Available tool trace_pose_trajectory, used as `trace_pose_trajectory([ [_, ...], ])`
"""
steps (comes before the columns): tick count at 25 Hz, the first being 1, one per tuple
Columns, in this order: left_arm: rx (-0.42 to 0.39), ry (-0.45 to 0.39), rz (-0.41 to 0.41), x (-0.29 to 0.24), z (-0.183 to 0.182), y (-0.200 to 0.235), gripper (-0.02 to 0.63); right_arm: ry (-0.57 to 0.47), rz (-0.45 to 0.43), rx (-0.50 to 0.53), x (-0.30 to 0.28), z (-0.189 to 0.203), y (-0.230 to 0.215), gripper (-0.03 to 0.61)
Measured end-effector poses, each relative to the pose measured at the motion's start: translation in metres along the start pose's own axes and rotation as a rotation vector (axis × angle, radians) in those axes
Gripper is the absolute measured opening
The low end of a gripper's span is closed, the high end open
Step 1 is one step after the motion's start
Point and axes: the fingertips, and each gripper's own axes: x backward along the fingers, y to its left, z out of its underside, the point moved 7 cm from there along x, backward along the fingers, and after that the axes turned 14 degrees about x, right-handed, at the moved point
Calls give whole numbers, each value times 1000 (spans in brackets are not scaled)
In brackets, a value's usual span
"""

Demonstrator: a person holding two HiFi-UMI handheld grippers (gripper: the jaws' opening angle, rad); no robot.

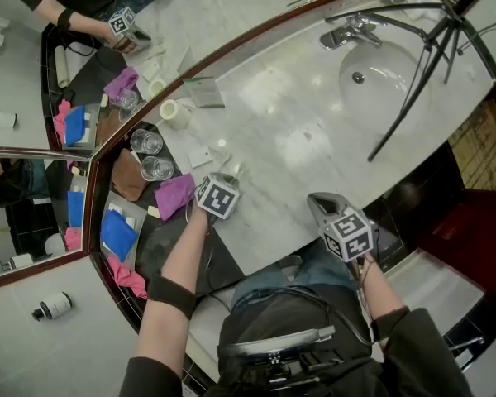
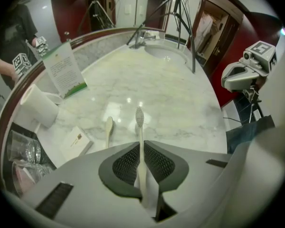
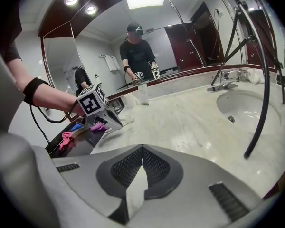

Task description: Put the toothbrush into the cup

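Marble countertop (image 1: 298,131) of a mirrored bathroom vanity: toothbrush (image 2: 139,127) clamped in the left gripper (image 1: 226,182).

Head view: the left gripper points steeply down over the counter's left end, near two drinking glasses (image 1: 146,141) and a purple cloth (image 1: 175,195). The white cup (image 1: 172,110) sits farther back, apart from it. The right gripper (image 1: 321,205) is at the counter's front edge, well apart from the sink (image 1: 372,73). Left gripper view: jaws closed on the toothbrush handle, bristle head projecting ahead above the marble. A second pale brush (image 2: 108,127) lies just to its left. Right gripper view: jaws pressed together, nothing between them.
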Motion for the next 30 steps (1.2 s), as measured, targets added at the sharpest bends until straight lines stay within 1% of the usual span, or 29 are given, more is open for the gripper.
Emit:
trace_pose_trajectory([
  [2,31,-61,0,15,-1,-1,31,-6,-9,15,-1,-7,3,18],
  [6,71,-192,-38,58,1,-6,31,-19,-30,54,-5,-22,11,18],
  [9,105,-294,-42,90,7,-12,31,-38,-54,87,-11,-43,19,18],
  [11,138,-370,-52,109,12,-14,31,-55,-71,105,-15,-60,24,18],
  [14,188,-494,-78,134,26,-16,31,-74,-83,136,-21,-76,28,18],
  [19,266,-724,-162,171,55,-18,31,-90,-114,207,-31,-99,40,18],
  [24,372,-917,-263,201,88,-16,31,-103,-143,235,-43,-115,51,18],
  [27,440,-989,-308,215,106,-10,31,-107,-164,244,-51,-123,57,18],
  [30,503,-1031,-338,223,124,-1,31,-104,-182,270,-59,-131,66,18],
])
